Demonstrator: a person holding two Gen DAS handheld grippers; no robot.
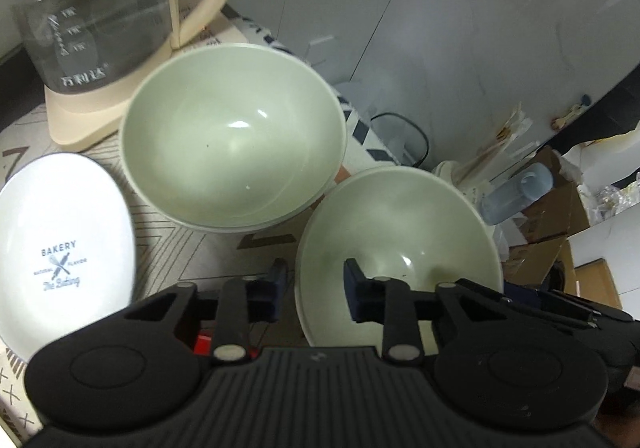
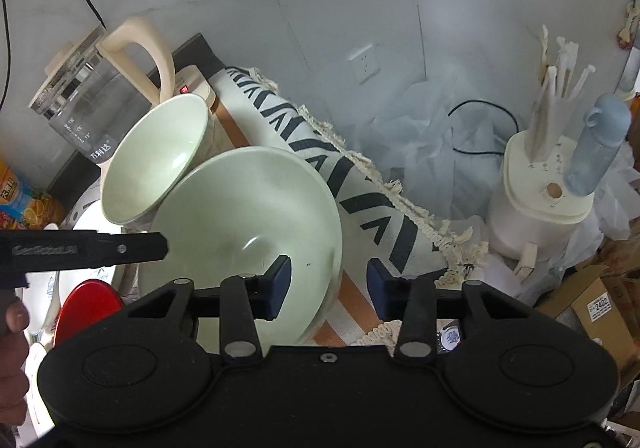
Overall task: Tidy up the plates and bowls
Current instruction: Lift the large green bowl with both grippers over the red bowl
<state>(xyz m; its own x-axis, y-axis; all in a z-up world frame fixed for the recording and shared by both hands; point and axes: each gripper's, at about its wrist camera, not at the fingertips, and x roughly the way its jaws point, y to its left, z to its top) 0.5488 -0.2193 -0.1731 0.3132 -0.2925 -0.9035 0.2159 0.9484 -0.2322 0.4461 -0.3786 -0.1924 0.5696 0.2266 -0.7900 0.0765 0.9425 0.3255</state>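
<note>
white plate [image 1: 60, 244] at 9 o'clock in l wrist view, flat on mat. far bowl [image 1: 232, 139] at 11, a stack by look of double rim, in front of kettle [image 1: 96, 7]. near bowl [image 1: 396, 252] at 1 o'clock off l gripper [image 1: 316, 282], tilted.

l jaws part-open astride its l rim, one pad in, one out; pad contact unclear. r gripper [image 2: 329, 280] likewise part-open astride r rim at 12; contact unclear too.

judgement: both hands equally near; round bowl, no long axis; next closes on opposite rims.
</note>
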